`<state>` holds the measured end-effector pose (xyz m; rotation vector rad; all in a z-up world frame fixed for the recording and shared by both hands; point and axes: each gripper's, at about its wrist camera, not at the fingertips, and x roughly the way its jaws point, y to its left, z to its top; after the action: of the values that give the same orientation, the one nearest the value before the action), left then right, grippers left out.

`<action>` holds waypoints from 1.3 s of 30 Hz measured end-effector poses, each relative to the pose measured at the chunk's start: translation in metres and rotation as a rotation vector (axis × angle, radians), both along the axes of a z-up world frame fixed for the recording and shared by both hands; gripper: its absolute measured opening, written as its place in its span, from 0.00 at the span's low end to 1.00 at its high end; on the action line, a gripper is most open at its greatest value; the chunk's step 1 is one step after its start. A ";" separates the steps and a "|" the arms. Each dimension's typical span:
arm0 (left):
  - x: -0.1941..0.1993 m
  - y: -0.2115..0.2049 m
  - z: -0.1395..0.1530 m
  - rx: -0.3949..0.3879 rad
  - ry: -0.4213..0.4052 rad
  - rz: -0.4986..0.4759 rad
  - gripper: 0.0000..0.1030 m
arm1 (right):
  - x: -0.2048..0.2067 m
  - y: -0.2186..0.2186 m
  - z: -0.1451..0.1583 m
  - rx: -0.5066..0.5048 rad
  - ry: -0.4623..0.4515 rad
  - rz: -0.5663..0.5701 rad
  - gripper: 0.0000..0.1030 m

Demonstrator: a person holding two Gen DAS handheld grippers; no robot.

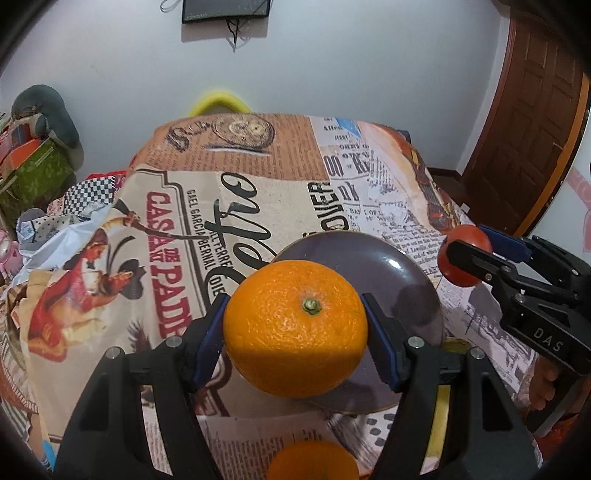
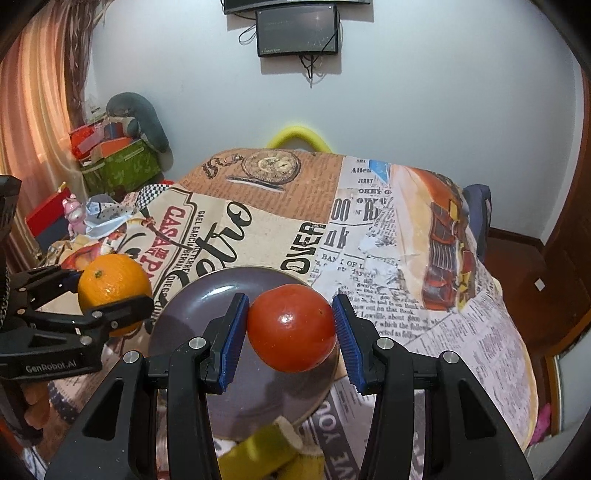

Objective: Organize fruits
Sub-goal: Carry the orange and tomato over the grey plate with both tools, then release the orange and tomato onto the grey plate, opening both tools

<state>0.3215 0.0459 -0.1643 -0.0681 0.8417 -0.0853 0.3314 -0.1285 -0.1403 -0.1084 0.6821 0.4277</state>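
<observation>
A table (image 2: 369,229) draped in a cloth printed with old newspaper and poster art stands before a pale wall carrying a dark screen (image 2: 297,31); a wooden door (image 1: 532,147) is at the right, a curtain (image 2: 37,110) and piled boxes (image 2: 118,162) at the left. A dark purple plate (image 2: 195,317) lies on the near part of the cloth. The left tongs (image 1: 295,332) are clamped on a bright, pebbly orange (image 1: 295,332) with its green stem scar facing the camera, held above the plate's left edge. The right tongs (image 2: 290,328) grip a glossy red tomato (image 2: 290,328) over the plate. A second orange (image 1: 312,461) is cut off at the frame bottom, and yellow bananas (image 2: 273,454) show blurred between the right fingers
</observation>
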 end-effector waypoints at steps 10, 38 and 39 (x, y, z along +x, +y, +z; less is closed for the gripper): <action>0.039 -0.005 -0.028 0.022 0.083 -0.005 0.67 | 0.030 0.014 -0.025 -0.028 0.095 0.006 0.42; 0.055 -0.007 -0.037 0.009 0.133 -0.015 0.72 | 0.037 0.010 -0.033 -0.043 0.161 0.017 0.58; 0.054 -0.006 -0.035 0.007 0.131 -0.011 0.72 | 0.035 0.008 -0.030 -0.042 0.155 0.013 0.58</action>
<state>0.3759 0.0402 -0.1989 -0.0627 0.9735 -0.0888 0.3659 -0.1208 -0.1701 -0.1200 0.8432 0.4374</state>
